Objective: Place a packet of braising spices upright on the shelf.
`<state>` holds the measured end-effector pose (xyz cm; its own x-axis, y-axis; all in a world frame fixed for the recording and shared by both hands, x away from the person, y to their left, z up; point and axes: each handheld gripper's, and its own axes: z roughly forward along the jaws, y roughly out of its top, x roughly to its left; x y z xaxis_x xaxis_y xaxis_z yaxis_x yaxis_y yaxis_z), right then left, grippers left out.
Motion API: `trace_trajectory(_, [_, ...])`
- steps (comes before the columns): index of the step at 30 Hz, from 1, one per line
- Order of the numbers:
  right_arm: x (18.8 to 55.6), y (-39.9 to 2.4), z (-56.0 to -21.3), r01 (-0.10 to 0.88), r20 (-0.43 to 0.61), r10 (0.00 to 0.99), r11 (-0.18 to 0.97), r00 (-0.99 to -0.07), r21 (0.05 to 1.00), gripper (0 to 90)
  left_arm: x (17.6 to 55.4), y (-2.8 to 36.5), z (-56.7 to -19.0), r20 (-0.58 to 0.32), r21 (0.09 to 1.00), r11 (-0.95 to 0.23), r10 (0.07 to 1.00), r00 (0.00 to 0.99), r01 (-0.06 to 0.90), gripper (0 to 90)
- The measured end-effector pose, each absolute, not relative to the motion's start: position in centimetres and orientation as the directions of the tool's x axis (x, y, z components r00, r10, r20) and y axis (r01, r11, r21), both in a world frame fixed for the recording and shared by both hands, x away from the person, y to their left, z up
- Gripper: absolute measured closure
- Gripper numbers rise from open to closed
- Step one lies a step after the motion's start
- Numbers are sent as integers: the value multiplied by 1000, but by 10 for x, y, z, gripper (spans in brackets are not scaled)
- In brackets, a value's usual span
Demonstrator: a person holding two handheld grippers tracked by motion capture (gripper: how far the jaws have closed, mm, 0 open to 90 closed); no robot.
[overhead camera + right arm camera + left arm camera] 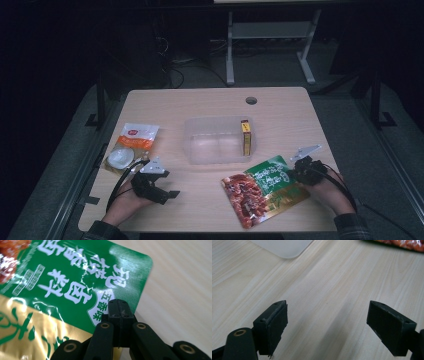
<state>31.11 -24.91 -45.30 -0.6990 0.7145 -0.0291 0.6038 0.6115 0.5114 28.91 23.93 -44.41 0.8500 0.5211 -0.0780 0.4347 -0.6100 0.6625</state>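
Observation:
A green, gold and red snack packet (265,192) lies flat on the wooden table (200,105) at the front right. Over its right edge sits my right gripper (291,174), shut. In the right gripper view that gripper (118,307) has its jaws pressed together above the packet's green corner (75,277), with nothing visible between them. My left gripper (172,194) rests low at the front left. Its jaws stand wide apart in the left gripper view (327,325), over bare wood.
A clear plastic bin (200,150) stands mid-table with a yellow and red box (246,137) upright at its right end. A white and orange pouch (132,145) lies at the left edge. A cable hole (251,100) is at the back. The bin's corner (284,247) lies ahead of the left gripper.

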Motion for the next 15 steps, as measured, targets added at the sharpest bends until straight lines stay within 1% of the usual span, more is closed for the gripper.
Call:
trace_trajectory(7, [284, -216, -452, 568, 28, 652, 639, -758, 519, 900, 285, 238, -442, -76, 669, -612, 507, 858, 421, 165])
trace_trajectory(9, [279, -203, -453, 551, 73, 613, 643, -786, 532, 900, 284, 235, -442, -79, 670, -614, 499, 863, 416, 166])
trace_trajectory(11, [275, -188, -452, 510, 47, 580, 672, -813, 537, 900, 282, 233, -442, -79, 672, -617, 492, 867, 410, 165])
trace_trajectory(13, [273, -181, -450, 498, 13, 579, 690, -815, 525, 900, 281, 231, -442, -75, 670, -624, 483, 872, 403, 166])
trace_trajectory(15, [273, -181, -451, 492, 12, 572, 696, -820, 523, 900, 281, 230, -442, -83, 672, -621, 478, 874, 403, 166])
